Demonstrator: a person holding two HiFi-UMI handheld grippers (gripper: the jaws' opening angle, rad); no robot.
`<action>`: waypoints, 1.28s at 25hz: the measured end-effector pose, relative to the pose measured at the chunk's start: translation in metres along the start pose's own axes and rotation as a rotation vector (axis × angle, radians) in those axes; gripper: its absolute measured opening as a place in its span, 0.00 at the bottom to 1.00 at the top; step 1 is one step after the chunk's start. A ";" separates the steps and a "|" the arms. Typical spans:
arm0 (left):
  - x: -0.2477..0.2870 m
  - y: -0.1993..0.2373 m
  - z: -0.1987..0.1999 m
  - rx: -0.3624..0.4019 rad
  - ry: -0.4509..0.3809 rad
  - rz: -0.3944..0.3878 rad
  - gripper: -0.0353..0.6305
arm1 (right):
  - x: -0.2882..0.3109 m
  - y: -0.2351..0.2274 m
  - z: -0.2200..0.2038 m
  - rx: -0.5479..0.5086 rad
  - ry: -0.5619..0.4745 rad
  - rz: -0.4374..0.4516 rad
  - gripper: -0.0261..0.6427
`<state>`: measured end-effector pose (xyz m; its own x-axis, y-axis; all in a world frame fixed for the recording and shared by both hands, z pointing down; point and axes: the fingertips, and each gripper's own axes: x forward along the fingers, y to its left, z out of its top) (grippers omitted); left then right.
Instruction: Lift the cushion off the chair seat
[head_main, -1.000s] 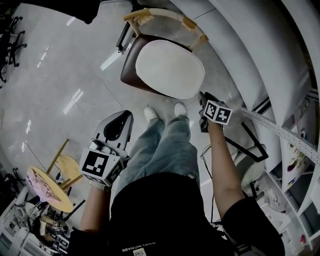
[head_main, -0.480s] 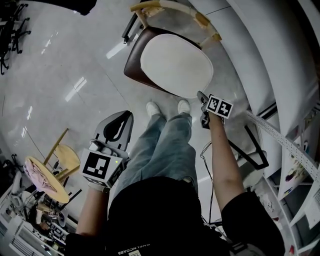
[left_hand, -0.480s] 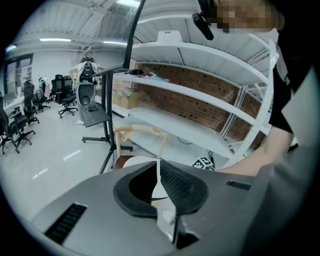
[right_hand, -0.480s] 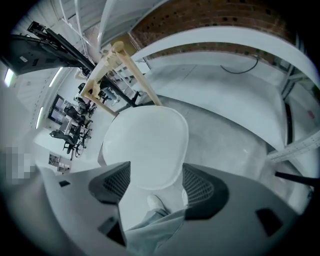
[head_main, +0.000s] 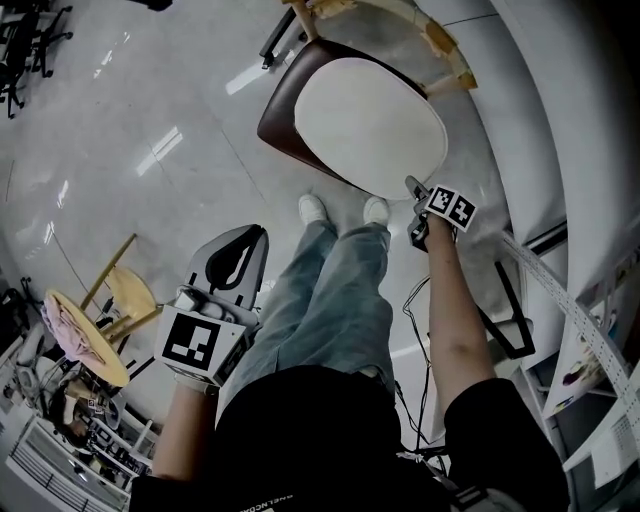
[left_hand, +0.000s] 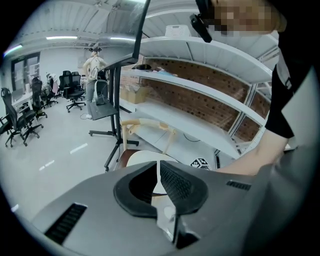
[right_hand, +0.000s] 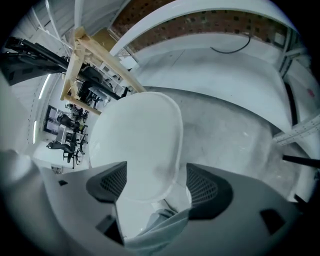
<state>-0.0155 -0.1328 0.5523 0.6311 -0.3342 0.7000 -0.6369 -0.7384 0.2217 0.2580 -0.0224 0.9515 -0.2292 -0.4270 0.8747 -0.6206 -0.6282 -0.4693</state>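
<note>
Your right gripper (right_hand: 155, 182) has its jaws spread wide; they have just been opening, and its pads (right_hand: 107, 182) press on nothing. The near rim of the white cushion (right_hand: 137, 140) shows in the gap between them. In the head view the tip of this gripper sits right at the cushion's near right edge; whether a jaw touches it, you cannot tell from any view.

Your left gripper (left_hand: 159, 172) is clenched, its jaws drawn together to a thin slit with nothing between them. It hangs low beside your left leg, well apart from the chair (head_main: 282, 125), and points toward it.

The cushion lies flat on the brown chair seat and covers most of it; a dark band of seat shows along the side nearer your left. The curved wooden backrest (head_main: 440, 42) stands on the far side. Your shoes (head_main: 312, 208) are just in front of the seat on the pale glossy floor (head_main: 130, 150). White curved shelving (head_main: 560, 120) runs along your right. A small round wooden stool (head_main: 128, 297) stands well apart, behind your left gripper.
</note>
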 end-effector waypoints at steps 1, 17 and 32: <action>0.002 0.000 -0.001 -0.002 0.007 0.000 0.08 | 0.004 -0.001 0.001 0.002 0.007 -0.003 0.57; 0.014 0.000 -0.006 -0.024 0.050 -0.009 0.08 | 0.037 -0.006 0.010 0.073 0.044 0.004 0.57; 0.000 0.011 0.008 -0.062 -0.003 0.032 0.08 | 0.011 0.010 0.015 -0.039 0.034 -0.041 0.16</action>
<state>-0.0192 -0.1457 0.5493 0.6117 -0.3589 0.7050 -0.6826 -0.6899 0.2410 0.2612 -0.0429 0.9544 -0.2275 -0.3786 0.8972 -0.6587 -0.6187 -0.4282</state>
